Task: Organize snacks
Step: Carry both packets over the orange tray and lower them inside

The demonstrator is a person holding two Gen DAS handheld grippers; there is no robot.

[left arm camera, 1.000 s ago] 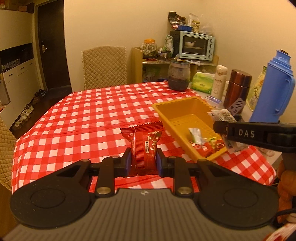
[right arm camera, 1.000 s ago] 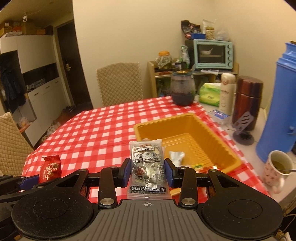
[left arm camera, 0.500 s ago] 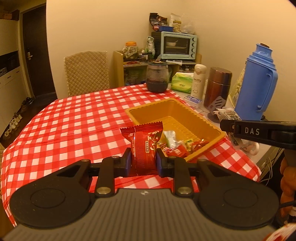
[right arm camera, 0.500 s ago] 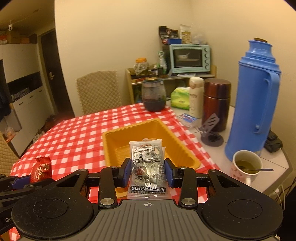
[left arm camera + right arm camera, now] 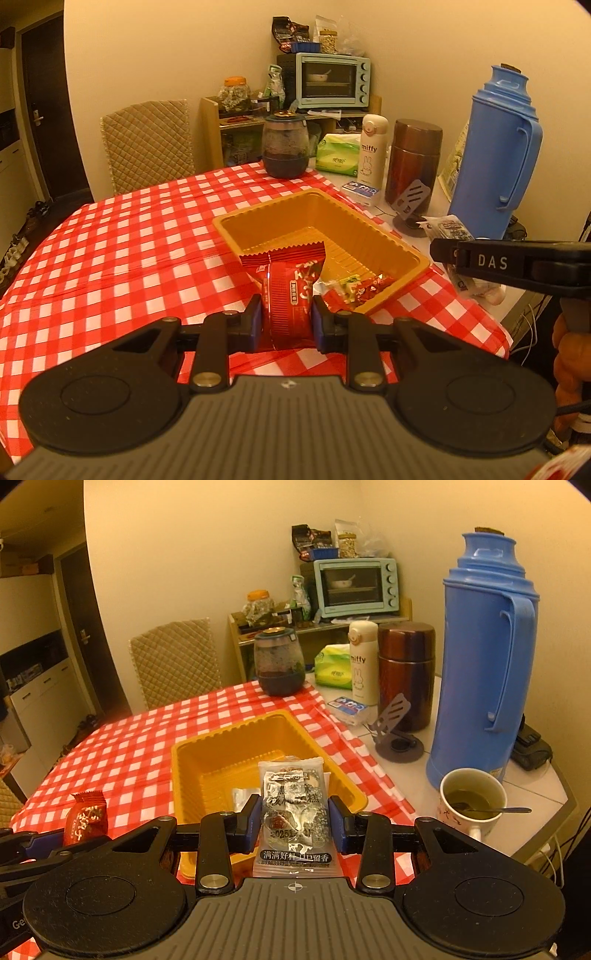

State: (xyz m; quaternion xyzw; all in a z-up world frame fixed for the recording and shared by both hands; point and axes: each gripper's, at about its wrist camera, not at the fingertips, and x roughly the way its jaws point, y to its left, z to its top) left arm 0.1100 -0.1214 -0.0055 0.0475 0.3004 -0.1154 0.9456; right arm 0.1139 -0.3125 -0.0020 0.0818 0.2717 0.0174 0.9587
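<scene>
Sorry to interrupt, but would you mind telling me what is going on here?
A person is sorting snacks with two handheld grippers. The left gripper grips a red snack packet, and the right gripper grips a silver snack packet. Both are at the near end of the orange tray, which already holds several wrapped snacks.

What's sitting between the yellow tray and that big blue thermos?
In the right wrist view, between the tray and the thermos stands a grey phone stand on bare white tabletop, with the tablecloth's edge beside the tray.
</scene>
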